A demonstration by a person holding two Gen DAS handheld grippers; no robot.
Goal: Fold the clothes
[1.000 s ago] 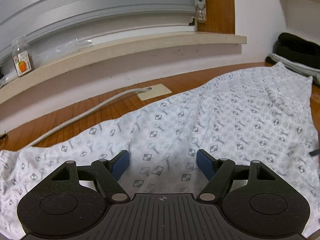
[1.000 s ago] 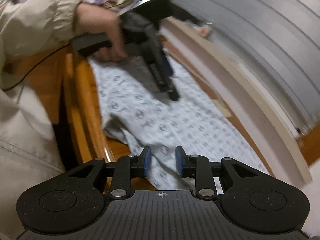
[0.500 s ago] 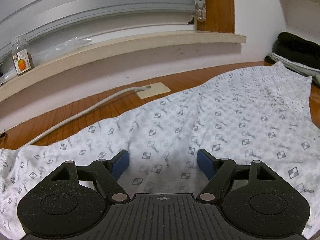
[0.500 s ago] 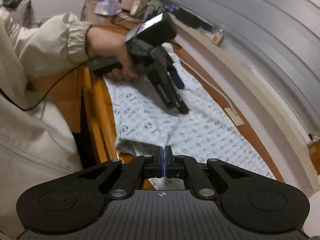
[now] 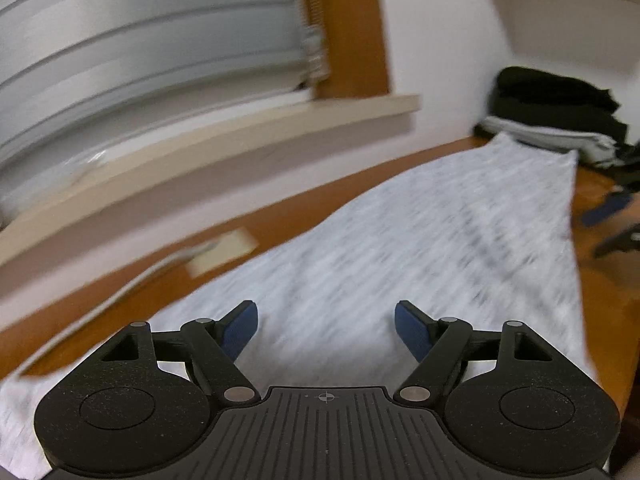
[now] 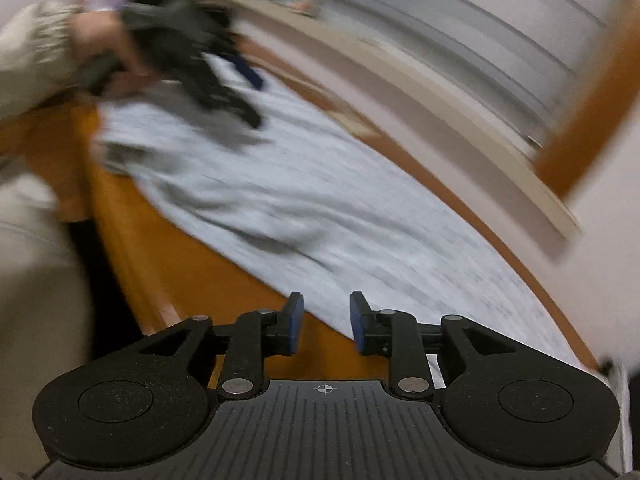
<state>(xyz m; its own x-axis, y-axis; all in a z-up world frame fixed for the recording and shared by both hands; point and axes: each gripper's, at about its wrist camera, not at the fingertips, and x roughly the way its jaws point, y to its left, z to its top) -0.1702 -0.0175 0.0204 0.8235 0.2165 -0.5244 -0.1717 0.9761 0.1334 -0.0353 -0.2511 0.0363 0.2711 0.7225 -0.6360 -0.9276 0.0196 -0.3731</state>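
The wooden table [image 6: 168,248] runs beneath a long window sill [image 5: 208,136] with a closed grey blind [image 5: 152,48] above it, both views smeared by motion blur. Spread flat along most of the table is the pale patterned garment [image 5: 420,248], its print too blurred to read; its far end reaches towards a stack of dark and grey folded clothes [image 5: 560,116] by the wall. In the right wrist view one end of the garment is bunched near the table's front edge. A person's cream sleeve [image 6: 32,52] and left hand [image 6: 100,52] show there, gripping the handle of the left gripper [image 5: 325,330], which hangs over the garment with its blue pads spread wide and only cloth below them, nothing pinched. The right gripper [image 6: 326,322] sits over the garment's edge where bare wood begins; its jaws have just been opening, stand a little apart, and nothing is caught between them. A white cable [image 5: 120,292] runs across the wood to a small cream plate [image 5: 224,252] set just beside the garment.
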